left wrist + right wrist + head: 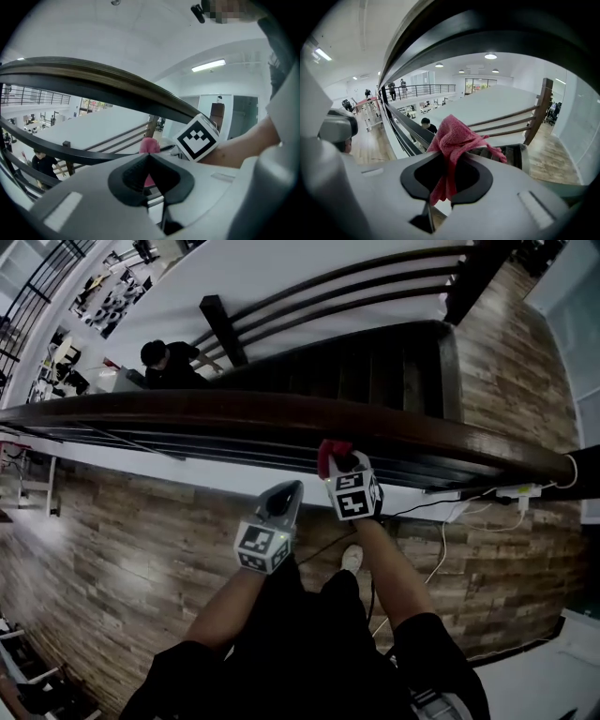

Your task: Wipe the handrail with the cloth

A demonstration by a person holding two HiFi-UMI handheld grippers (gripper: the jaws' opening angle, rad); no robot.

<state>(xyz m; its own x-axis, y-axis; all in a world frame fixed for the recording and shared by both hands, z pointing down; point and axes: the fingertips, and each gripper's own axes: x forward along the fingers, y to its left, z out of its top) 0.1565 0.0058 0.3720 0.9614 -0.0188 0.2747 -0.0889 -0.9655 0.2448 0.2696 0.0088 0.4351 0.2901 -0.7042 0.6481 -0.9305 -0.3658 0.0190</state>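
Your right gripper (345, 468) has its fingers (471, 180) pinched shut on the red cloth (457, 133). A bunched fold stands up above the fingertips and a short tail hangs down through the gap behind them. From the head view, the cloth (334, 453) sits right at the near edge of the dark wooden handrail (234, 412), which runs across in front of you from left to right. In the right gripper view the handrail (487, 33) arches just above the cloth, and you cannot tell whether the two actually touch. Your left gripper (292, 487) is beside the right one and a little nearer to you, pointing up toward the rail without reaching it. Its fingers (125, 177) are closed together with nothing between them. In the left gripper view the pink shape beyond the tips is the cloth (150, 145) in your other gripper, next to that gripper's marker cube (198, 137). Thinner dark lower rails (141, 437) run beneath the handrail. Past it, dark stairs (375, 367) lead down, and a person (169, 362) in dark clothing stands on the lower level. You are standing on a wooden floor (131, 531), with a white power strip (517, 491) and its cables lying to your right, near the base of the railing.
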